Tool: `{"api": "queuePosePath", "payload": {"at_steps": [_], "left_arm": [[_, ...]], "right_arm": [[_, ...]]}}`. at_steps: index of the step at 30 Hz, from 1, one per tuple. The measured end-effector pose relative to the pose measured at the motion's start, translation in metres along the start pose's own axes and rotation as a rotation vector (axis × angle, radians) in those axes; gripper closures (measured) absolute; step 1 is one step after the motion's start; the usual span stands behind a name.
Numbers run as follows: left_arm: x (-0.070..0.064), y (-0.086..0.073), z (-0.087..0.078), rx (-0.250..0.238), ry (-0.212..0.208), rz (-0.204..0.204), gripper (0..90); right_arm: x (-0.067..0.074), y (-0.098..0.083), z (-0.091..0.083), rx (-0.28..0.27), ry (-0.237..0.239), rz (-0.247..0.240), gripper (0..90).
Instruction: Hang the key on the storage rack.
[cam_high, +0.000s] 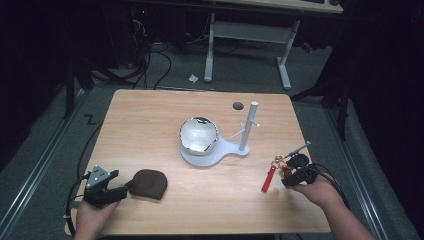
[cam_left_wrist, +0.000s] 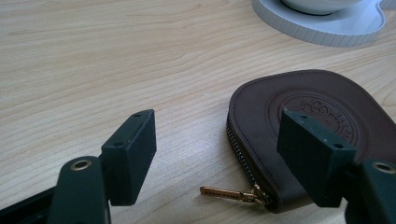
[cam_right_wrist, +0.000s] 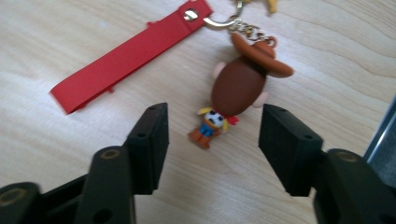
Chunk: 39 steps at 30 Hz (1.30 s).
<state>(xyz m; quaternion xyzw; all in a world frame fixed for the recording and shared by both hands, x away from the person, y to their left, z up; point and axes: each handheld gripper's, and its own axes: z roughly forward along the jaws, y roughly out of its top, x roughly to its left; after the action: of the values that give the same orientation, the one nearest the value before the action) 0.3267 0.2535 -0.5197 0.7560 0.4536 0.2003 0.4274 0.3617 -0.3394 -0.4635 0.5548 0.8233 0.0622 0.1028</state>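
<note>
Between the right gripper's (cam_right_wrist: 212, 140) apart jaws lies the cowboy figurine (cam_right_wrist: 240, 88), untouched.

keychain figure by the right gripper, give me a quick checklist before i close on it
1. Right gripper open: ok, jaws apart, pads touching nothing.
2. Figure lined up between the jaws: ok, its feet point into the gap, though most of it lies just past the tips.
3. Red strap out of the pinch: ok, it lies off to one side, joined to the figure by the ring and chain.
4. Figure lying flat on the table: ok.
5. Left gripper out of the way: ok, open beside the brown pouch, one jaw over the pouch's edge.
6. Black key clear of the grip: cannot tell, it sits close to the right gripper.
</note>
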Motion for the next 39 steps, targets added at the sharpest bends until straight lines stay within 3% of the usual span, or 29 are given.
{"api": "queuePosePath", "payload": {"at_steps": [5,14,22,30,39], "left_arm": [[0.001,0.000,0.000,0.000,-0.003,-0.004,28.6],[0.001,-0.001,0.000,-0.009,-0.011,-0.006,28.9],[0.002,-0.002,-0.002,-0.013,-0.007,-0.012,28.8],[0.003,-0.003,-0.002,-0.010,-0.007,-0.014,28.8],[0.002,-0.003,-0.002,-0.013,-0.003,-0.014,28.7]], "right_arm": [[-0.006,0.006,0.003,0.014,-0.012,0.039,50.8],[-0.012,0.012,0.019,0.049,-0.001,0.083,50.2],[-0.011,0.018,0.031,0.062,0.022,0.090,52.0],[-0.014,0.019,0.031,0.059,0.039,0.102,60.2],[-0.013,0.018,0.027,0.043,0.060,0.074,61.2]]}}
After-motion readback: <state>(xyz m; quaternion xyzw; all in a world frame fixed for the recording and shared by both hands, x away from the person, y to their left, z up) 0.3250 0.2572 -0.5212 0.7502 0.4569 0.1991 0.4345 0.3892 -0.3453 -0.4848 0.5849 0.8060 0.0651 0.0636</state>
